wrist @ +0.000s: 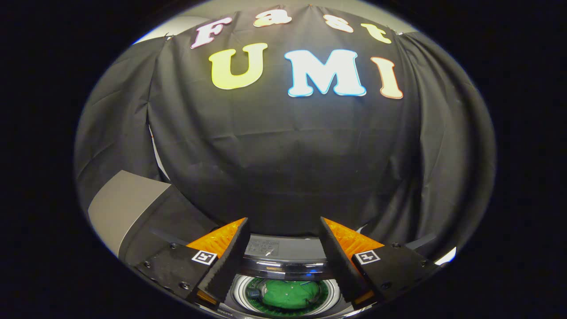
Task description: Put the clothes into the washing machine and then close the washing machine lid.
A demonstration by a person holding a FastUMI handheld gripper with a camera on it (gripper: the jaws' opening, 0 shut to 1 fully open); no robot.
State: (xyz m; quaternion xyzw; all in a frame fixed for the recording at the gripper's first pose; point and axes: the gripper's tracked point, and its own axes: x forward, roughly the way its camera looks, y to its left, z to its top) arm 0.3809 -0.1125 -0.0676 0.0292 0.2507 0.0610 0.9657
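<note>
Two tool (283, 226) fingers spread, empty — green clothes (290, 294) inside washing machine (283, 261) drum below.

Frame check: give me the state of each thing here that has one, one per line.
gripper: open, nothing between its fingers, held above the machine.
washing machine: drum opening uncovered, seen below between the fingers.
green clothes: already lying inside the drum.
lid: cannot tell its position.
</note>
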